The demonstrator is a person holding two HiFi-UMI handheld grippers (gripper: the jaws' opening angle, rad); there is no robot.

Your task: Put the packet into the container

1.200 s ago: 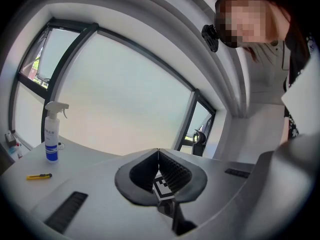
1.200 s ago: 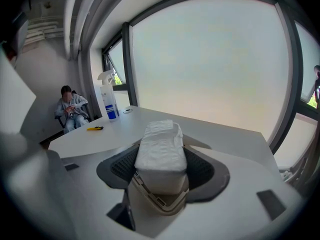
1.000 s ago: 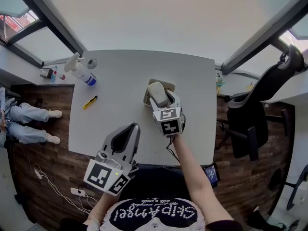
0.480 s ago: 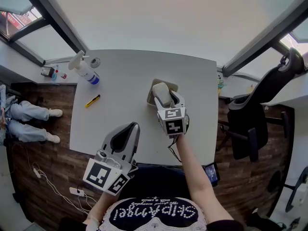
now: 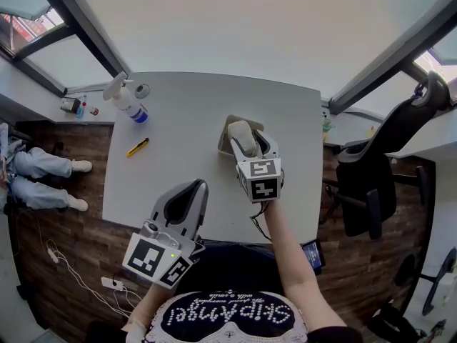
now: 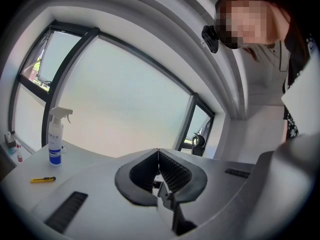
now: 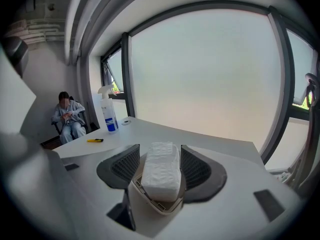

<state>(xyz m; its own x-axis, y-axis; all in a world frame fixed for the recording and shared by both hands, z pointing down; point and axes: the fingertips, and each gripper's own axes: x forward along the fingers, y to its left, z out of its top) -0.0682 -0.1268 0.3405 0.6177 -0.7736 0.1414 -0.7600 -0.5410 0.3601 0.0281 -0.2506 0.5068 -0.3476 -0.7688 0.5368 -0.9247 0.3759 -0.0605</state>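
A white packet (image 7: 161, 171) lies inside a small beige container (image 7: 159, 207) on the grey table (image 5: 178, 127). My right gripper (image 7: 160, 151) straddles it, one ribbed pad on each side with a thin gap to the packet, so it stands open. In the head view the packet (image 5: 241, 136) and the container (image 5: 226, 129) sit at the table's right middle, under the right gripper (image 5: 248, 143). My left gripper (image 5: 191, 195) hovers at the table's near edge, and the left gripper (image 6: 158, 151) has its jaw tips touching, empty.
A spray bottle (image 5: 126, 103) stands at the table's far left corner beside a small round item (image 5: 141, 90). A yellow cutter (image 5: 137, 147) lies left of centre. An office chair (image 5: 396, 148) is off the right side. A seated person (image 7: 69, 118) is beyond the left edge.
The right gripper has drawn slightly back toward me and to the right, while the packet and container stay put. The left gripper has not moved.
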